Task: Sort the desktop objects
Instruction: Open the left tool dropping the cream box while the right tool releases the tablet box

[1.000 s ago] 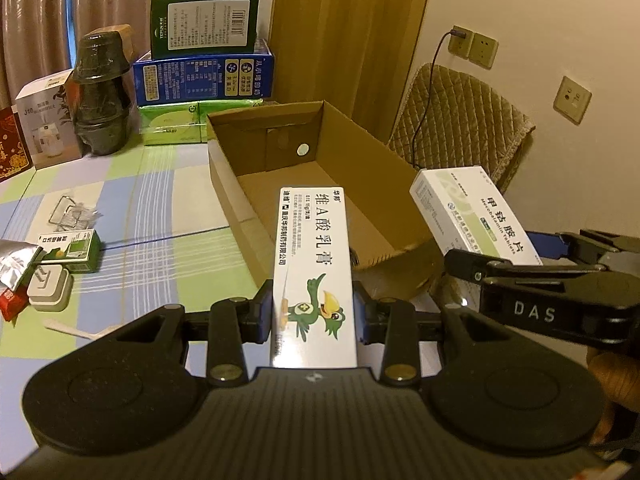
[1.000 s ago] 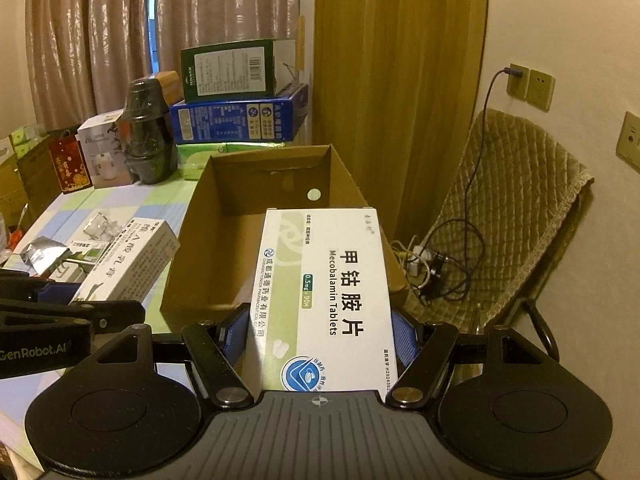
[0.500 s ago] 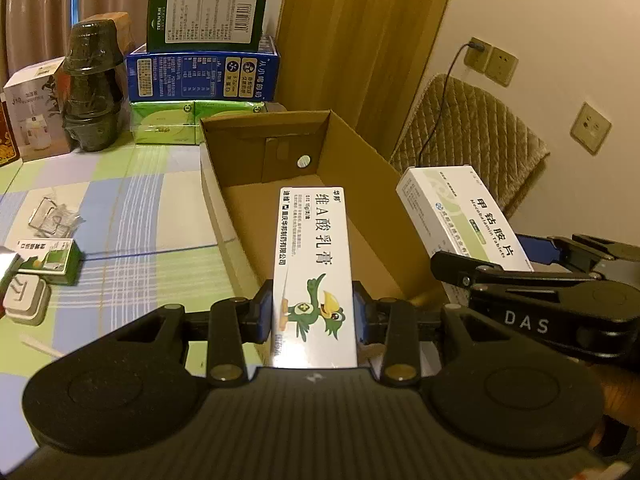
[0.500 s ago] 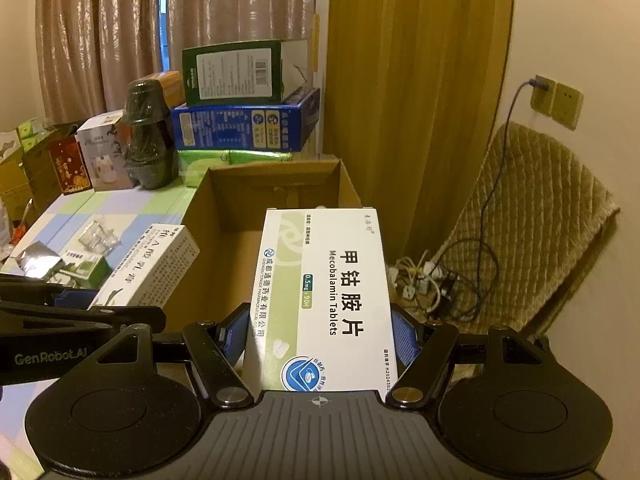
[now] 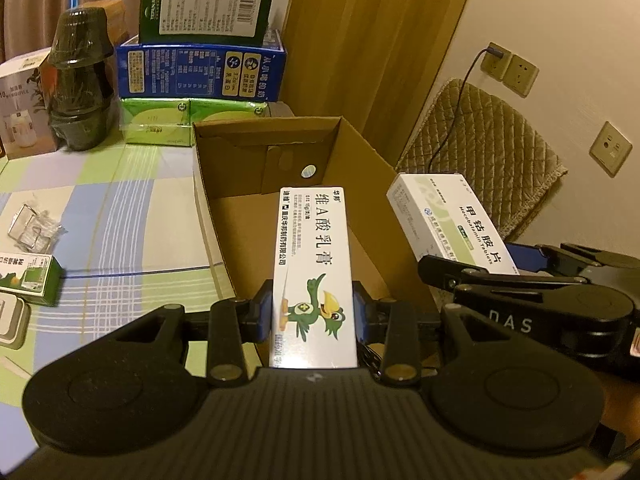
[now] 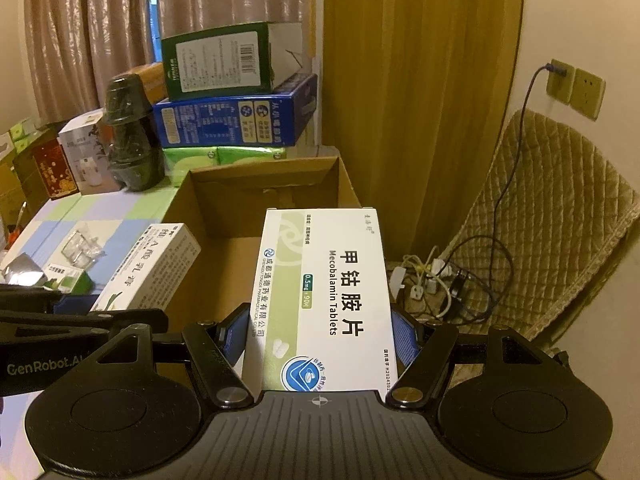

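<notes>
- Left gripper (image 5: 314,312) has its blue pads clamped on the sides of a narrow white ointment box (image 5: 313,264) with a green bird on it; the box juts forward over the open cardboard box (image 5: 372,168)
- Right gripper (image 6: 320,336) stands wider, its pads pressed against the flanks of the broad Mecobalamin tablet box (image 6: 322,300), which also reaches out above the near edge of the cardboard box (image 6: 264,184)
- Each held box shows in the other view: the tablet box (image 5: 448,216) to the right, the ointment box (image 6: 148,268) to the left
- Near ends of both held boxes are cut off by the gripper bodies
- Small items on the checked tablecloth (image 5: 120,216) at the left are too dim to name
</notes>
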`<action>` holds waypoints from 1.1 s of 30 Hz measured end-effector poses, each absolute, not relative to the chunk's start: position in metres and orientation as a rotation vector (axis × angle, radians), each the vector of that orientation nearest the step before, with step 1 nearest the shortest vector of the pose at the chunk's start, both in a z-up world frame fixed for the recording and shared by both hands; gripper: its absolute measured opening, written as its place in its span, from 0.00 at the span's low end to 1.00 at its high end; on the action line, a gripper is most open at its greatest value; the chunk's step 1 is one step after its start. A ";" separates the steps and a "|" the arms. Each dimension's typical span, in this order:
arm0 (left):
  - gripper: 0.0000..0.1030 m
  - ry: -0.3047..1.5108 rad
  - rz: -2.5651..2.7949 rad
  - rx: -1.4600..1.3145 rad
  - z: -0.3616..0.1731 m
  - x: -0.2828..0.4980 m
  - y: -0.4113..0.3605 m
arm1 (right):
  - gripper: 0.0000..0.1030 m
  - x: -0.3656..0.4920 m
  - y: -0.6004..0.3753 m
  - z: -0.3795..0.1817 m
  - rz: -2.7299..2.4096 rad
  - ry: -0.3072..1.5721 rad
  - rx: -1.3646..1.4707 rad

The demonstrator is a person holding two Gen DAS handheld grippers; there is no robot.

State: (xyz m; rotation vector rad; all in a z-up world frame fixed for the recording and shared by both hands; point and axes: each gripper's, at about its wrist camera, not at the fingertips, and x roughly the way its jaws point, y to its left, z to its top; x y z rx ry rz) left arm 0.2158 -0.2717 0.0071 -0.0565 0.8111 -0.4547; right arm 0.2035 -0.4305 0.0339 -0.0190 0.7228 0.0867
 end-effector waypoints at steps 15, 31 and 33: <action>0.37 0.788 -0.418 -0.102 0.005 0.226 -0.252 | 0.66 0.218 -0.429 0.025 0.100 0.719 0.023; 0.47 0.808 -0.347 -0.115 0.004 0.180 -0.196 | 0.81 0.156 -0.441 0.048 0.077 0.670 0.172; 0.51 0.814 -0.345 -0.112 0.004 0.171 -0.191 | 0.82 0.143 -0.438 0.051 0.079 0.670 0.185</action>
